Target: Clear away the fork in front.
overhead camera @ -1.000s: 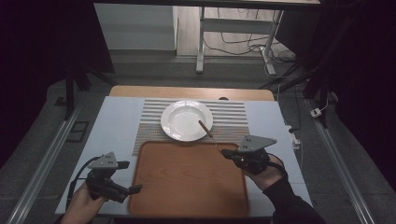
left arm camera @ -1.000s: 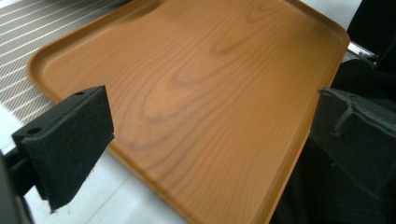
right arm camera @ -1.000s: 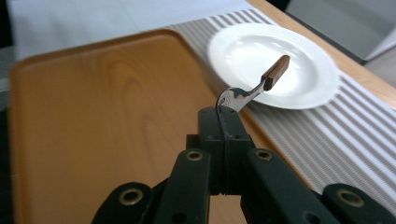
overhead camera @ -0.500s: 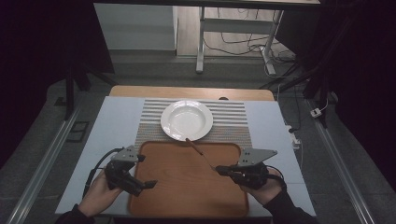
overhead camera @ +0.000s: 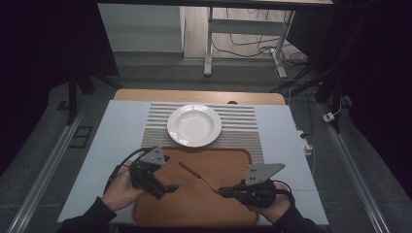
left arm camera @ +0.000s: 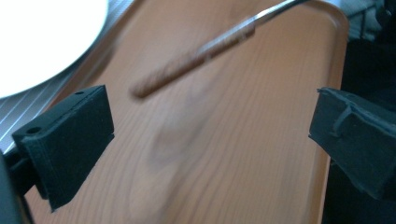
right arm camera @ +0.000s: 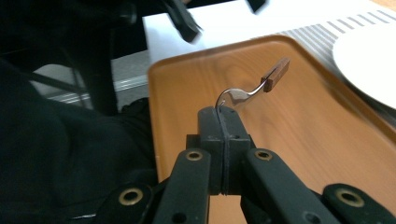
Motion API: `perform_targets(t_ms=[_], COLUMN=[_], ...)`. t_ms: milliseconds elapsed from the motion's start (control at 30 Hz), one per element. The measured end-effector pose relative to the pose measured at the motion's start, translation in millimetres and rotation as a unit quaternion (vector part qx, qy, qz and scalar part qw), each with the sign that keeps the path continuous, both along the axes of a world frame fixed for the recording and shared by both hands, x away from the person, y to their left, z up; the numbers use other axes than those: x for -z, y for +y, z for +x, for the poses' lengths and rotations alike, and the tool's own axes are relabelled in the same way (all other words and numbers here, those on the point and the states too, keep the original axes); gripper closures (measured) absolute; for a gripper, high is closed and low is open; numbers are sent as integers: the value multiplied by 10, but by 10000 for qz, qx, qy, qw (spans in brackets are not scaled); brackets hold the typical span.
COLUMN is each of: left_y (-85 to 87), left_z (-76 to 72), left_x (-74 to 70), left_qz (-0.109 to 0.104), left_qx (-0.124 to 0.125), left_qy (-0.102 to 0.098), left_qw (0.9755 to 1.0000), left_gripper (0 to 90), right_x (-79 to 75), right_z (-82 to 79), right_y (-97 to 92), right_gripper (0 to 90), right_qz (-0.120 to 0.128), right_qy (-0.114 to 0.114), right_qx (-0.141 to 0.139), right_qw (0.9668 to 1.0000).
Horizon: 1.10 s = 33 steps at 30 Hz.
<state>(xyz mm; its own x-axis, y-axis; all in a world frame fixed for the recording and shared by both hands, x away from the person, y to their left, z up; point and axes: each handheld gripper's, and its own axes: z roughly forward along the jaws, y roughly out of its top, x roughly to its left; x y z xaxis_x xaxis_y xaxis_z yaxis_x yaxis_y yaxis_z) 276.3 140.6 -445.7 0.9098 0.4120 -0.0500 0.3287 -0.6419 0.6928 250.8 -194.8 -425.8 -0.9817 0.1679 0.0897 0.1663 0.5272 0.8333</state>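
A spoon is pinched by its metal end in the right gripper, handle held out over the tray, apparently for handover; the left gripper is spread wide nearby.

High view overhead facing forward, gripper views close, sharing the tray.

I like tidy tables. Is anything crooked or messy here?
Nothing is spilled or broken. The only oddity: the spoon is off the tray, pinched by its metal end in the right hand-held gripper.
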Motion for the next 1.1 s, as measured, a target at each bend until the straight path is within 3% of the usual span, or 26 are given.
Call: perform_targets(t_ms=[100,133,167,233,267,333,367,433,500,533,600,700,733,800,833,867,967,1000,1033,1100], left_y=[-167,-167,-245,-306,-306,-339,-354,-364,-385,-385,-403,-455,-455,-472,-485,-485,-517,-527,-528,-524], left_z=[62,62,71,64,64,42,33,27,13,13,-7,-31,-31,-45,-56,-56,-79,-92,-99,-102], left_x=[47,47,65,80,80,90,98,106,126,126,138,166,166,179,192,192,228,239,244,240], left_qz=[175,175,268,314,314,379,382,431,537,537,617,773,773,862,931,931,1060,1094,1131,1124], left_qx=[435,435,673,920,920,1221,1340,1500,1736,1736,1894,2279,2279,2428,2579,2579,2813,2865,2966,3005], left_qy=[2,2,-26,-66,-66,-221,-230,-239,-230,-230,-181,13,13,41,101,101,171,181,163,152], left_qw=[9989,9989,9974,9952,9952,9916,9900,9875,9831,9831,9798,9706,9706,9662,9616,9616,9536,9516,9481,9470], left_gripper=[0,0,10,37,73,122,219,318,392,445,524,642,668,692,703,714,750,760,770,788], right_x=[0,0,6,15,16,21,32,38,37,37,32,28,29,38,42,46,67,73,79,78], right_z=[-24,-24,-35,-47,-49,-55,-64,-75,-80,-80,-87,-96,-99,-100,-100,-96,-97,-92,-84,-57], right_y=[27,27,45,64,71,81,99,112,119,119,126,133,135,143,147,152,159,155,147,125], right_gripper=[900,900,900,900,900,899,900,900,900,900,900,900,900,899,899,898,884,875,865,841], right_qz=[21,21,11,-10,-54,-68,-130,-141,-146,-146,-107,-85,-92,-125,-154,-204,-307,-336,-321,-281], right_qy=[59,59,103,151,164,185,191,216,226,226,256,272,288,304,323,360,360,332,310,285], right_qx=[-203,-203,-312,-447,-526,-579,-711,-774,-850,-850,-973,-1083,-1120,-1207,-1236,-1288,-1326,-1279,-1211,-1074], right_qw=[9998,9998,9995,9989,9985,9981,9972,9967,9960,9960,9949,9937,9932,9921,9917,9908,9900,9907,9916,9934])
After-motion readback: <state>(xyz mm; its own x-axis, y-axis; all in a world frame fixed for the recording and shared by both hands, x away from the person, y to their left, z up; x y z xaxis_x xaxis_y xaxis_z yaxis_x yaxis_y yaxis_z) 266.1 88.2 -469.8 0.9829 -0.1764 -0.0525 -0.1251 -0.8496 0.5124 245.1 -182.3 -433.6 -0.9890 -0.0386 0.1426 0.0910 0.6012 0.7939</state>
